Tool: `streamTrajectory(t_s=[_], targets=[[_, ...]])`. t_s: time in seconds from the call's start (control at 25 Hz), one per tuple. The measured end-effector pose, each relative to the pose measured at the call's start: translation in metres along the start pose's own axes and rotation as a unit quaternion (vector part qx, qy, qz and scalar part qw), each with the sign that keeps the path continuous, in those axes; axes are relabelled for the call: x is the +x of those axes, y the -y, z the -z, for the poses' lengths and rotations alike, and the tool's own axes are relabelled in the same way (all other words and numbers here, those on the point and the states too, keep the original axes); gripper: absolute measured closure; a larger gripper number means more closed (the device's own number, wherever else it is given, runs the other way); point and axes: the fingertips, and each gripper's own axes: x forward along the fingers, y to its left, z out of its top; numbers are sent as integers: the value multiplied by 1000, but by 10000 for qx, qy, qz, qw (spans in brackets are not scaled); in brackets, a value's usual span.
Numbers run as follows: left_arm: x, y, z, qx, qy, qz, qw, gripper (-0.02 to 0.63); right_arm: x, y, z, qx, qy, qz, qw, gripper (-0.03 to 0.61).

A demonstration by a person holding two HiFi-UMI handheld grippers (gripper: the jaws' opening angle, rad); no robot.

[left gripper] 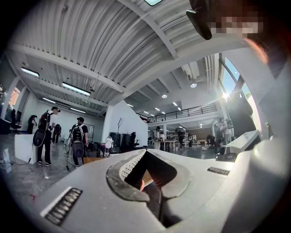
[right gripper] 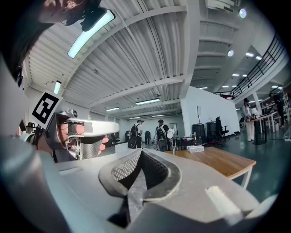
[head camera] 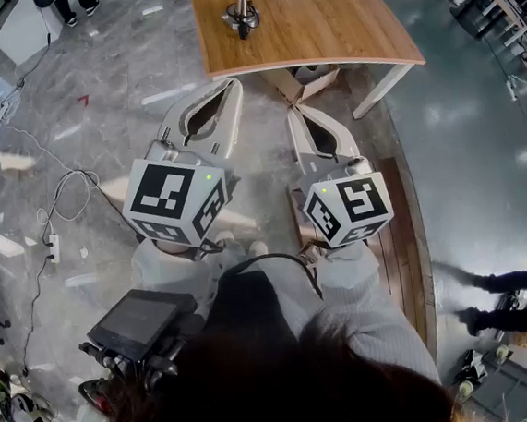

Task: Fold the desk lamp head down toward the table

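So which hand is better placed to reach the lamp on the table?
Probably left, narrowly: in the head view the left gripper lies nearer the lamp than the right gripper. Both pairs of jaws are shut and empty.

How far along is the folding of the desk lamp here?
Done: nothing; the slim metal desk lamp stands upright on the wooden table, untouched. In hand: nothing; left gripper and right gripper are shut, empty, short of the table. Left: approach, grasp the head, fold it down.
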Motion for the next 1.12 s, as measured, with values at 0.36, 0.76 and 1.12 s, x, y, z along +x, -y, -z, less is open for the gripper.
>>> streamTrajectory(t_s=[0.36, 0.76, 1.12], targets=[[3, 4, 2, 13, -47, 38, 10000, 611, -4, 2, -3, 15, 14, 25, 10000, 578], [27, 0, 16, -105, -192, -38, 9998, 611, 7, 22, 3, 7, -24, 8, 10000, 577], [63, -29, 31, -144, -251, -178, 9994, 611, 43, 58, 21, 169, -131, -28, 9998, 577]])
